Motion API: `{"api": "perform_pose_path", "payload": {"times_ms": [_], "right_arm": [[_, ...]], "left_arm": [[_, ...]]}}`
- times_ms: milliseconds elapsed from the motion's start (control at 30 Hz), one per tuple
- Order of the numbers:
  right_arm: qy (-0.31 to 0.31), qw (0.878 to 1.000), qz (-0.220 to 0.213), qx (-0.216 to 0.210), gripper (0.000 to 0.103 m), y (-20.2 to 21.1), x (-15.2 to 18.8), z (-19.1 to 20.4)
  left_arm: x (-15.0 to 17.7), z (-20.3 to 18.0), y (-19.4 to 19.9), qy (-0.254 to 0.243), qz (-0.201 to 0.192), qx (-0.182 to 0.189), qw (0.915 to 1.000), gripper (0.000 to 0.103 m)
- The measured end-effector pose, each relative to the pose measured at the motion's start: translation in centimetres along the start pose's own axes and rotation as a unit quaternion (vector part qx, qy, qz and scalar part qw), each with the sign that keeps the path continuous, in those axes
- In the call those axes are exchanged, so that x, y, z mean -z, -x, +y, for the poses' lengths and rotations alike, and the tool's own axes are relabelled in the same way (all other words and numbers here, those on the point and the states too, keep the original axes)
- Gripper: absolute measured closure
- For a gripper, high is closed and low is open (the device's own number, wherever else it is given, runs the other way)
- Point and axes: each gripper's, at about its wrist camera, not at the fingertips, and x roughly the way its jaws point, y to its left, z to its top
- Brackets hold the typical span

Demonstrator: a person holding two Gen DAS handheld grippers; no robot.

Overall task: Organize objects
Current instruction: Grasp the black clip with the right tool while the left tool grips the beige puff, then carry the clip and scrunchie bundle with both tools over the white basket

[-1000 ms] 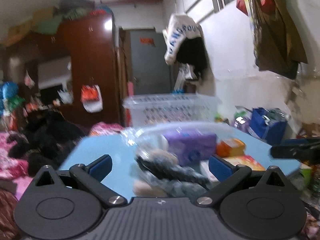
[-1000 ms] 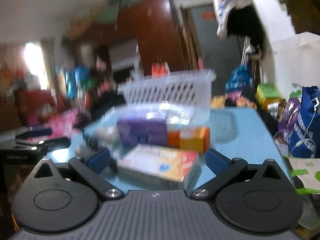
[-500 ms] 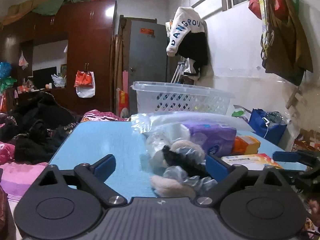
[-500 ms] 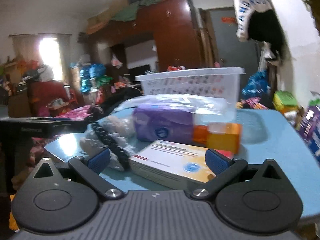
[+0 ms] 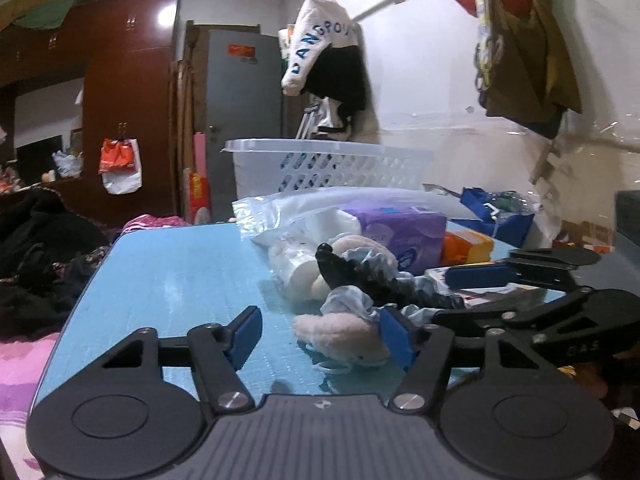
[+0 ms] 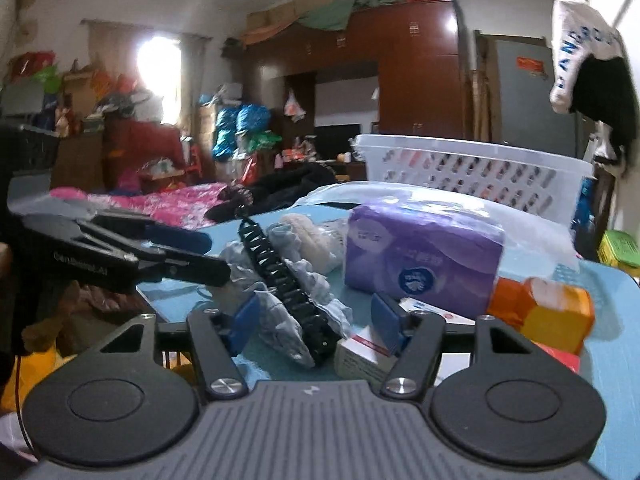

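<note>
A pile lies on the blue table (image 5: 168,276): a black hair claw clip (image 5: 360,276) on grey-blue scrunchies (image 5: 352,300), a pink fluffy scrunchie (image 5: 340,332), a purple tissue pack (image 5: 400,228), an orange box (image 5: 468,246), a clear plastic bag (image 5: 304,208) and a flat medicine box (image 6: 360,354). My left gripper (image 5: 318,336) is open, low at the table's near edge, its right finger beside the pink scrunchie. My right gripper (image 6: 314,322) is open around the claw clip (image 6: 288,280) and a grey-blue scrunchie (image 6: 280,328).
A white slotted basket (image 5: 332,166) stands at the table's far end. A blue bag (image 5: 496,216) sits past the right edge. Bedding and dark clothes (image 5: 36,256) lie left of the table. Each gripper shows in the other's view.
Both grippers have dropped lower and moved in toward the pile. The right gripper has shifted left from the medicine box to the claw clip. Both jaws have narrowed.
</note>
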Motion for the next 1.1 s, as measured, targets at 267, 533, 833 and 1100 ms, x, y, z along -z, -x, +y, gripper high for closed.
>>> {"api": "perform_pose_path", "payload": {"times_ms": [267,533,833,1100], "right_arm": [[0.045,0.999,0.014,-0.008,0.05,0.0,0.3,1.0],[0.056,0.998,0.012,-0.005,0.064,0.1,0.4,0.9],[0.068,0.998,0.005,-0.002,0.069,0.2,0.3,1.2],[0.077,0.997,-0.022,0.001,0.07,1.6,-1.1,1.3]], "left_arm": [[0.5,-0.6,-0.6,-0.041,0.012,0.023,0.9988,0.038],[1.0,-0.2,-1.4,-0.035,0.01,0.043,0.9984,0.059],[0.9,-1.0,-0.8,-0.045,-0.007,0.036,0.9983,0.063],[-0.3,-2.0,0.6,-0.061,-0.034,0.036,0.9969,0.063]]}}
